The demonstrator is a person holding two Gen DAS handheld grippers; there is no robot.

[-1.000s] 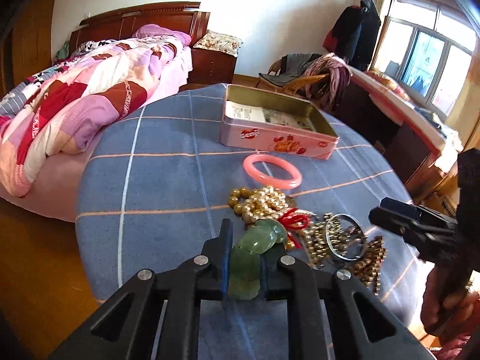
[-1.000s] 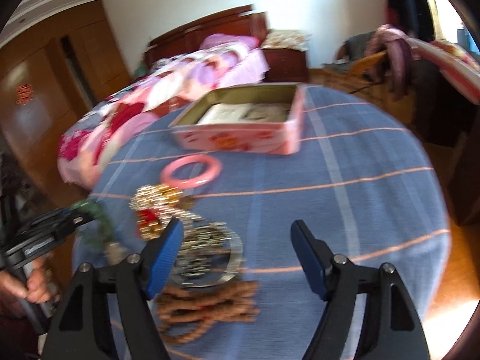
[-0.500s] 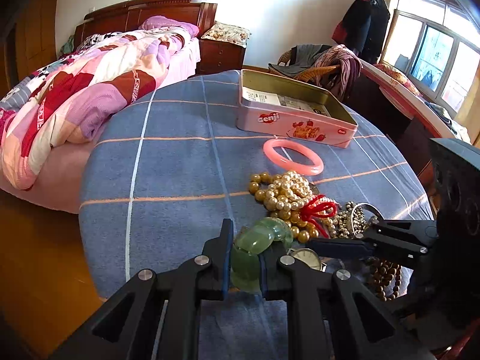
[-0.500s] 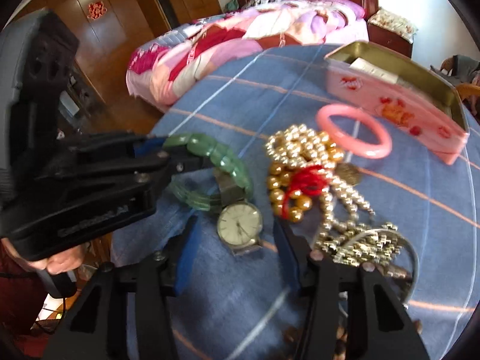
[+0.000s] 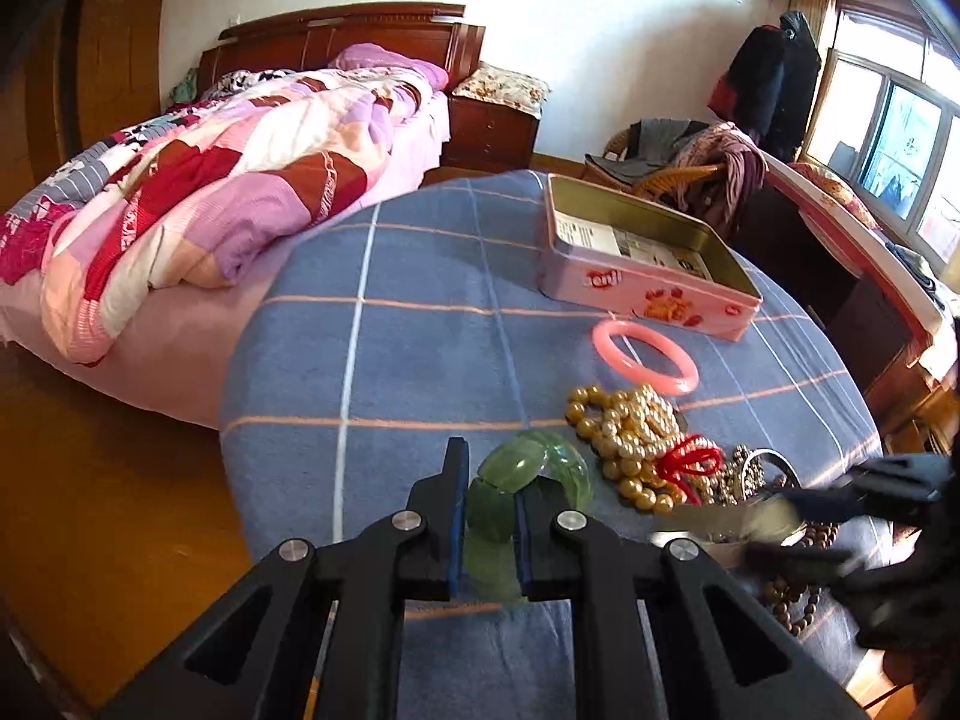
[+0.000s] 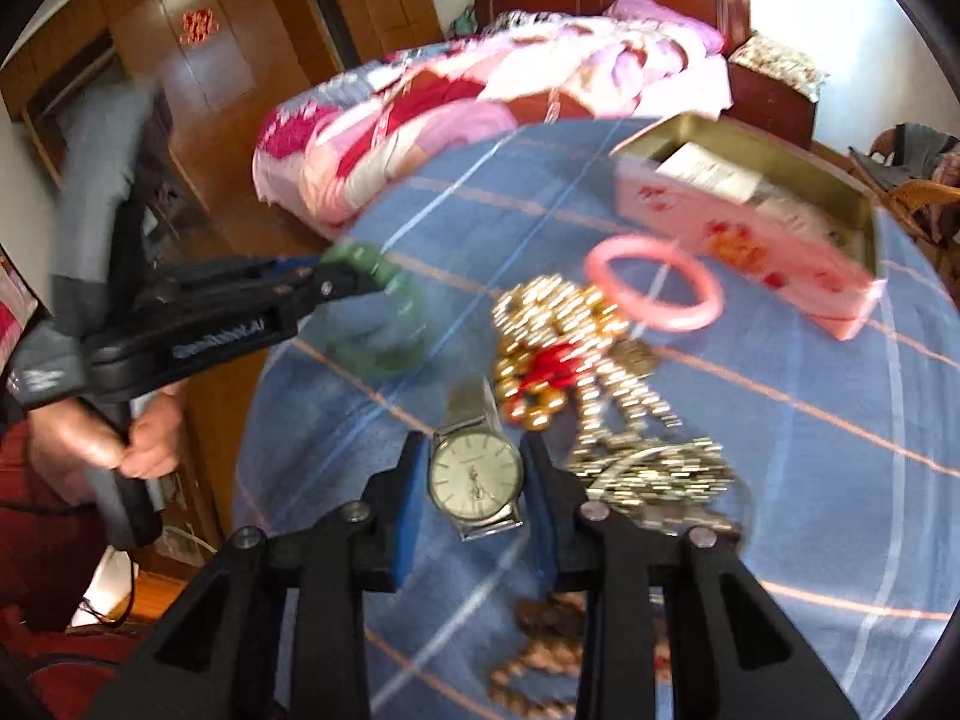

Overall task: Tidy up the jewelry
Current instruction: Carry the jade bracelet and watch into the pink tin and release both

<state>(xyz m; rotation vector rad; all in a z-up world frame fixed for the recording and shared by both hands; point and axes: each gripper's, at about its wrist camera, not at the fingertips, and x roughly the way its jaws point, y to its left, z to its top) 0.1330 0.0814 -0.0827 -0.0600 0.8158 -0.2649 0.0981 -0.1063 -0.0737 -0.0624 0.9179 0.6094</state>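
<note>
My left gripper point(image 5: 489, 489) is shut on a green jade bracelet point(image 5: 528, 468) and holds it just above the blue checked tablecloth point(image 5: 420, 360); the bracelet also shows in the right wrist view point(image 6: 390, 306). My right gripper point(image 6: 474, 474) is closed on the case of a silver wristwatch point(image 6: 476, 476) and lifts it off the cloth. A pink bangle point(image 5: 645, 355), gold and pearl beads point(image 5: 624, 426) with a red cord, silver chains point(image 6: 654, 468) and brown beads point(image 6: 540, 642) lie in a pile. The open pink tin point(image 5: 648, 294) stands beyond them.
A bed with a patchwork quilt point(image 5: 210, 192) stands past the table's left edge. A wicker chair with clothes point(image 5: 690, 168) and a desk by the window are at the back right. The table's rim drops to wooden floor point(image 5: 90, 510) on the left.
My right gripper has closed on the watch and raised it from the pile. My left gripper has moved left and back with the jade bracelet still in it.
</note>
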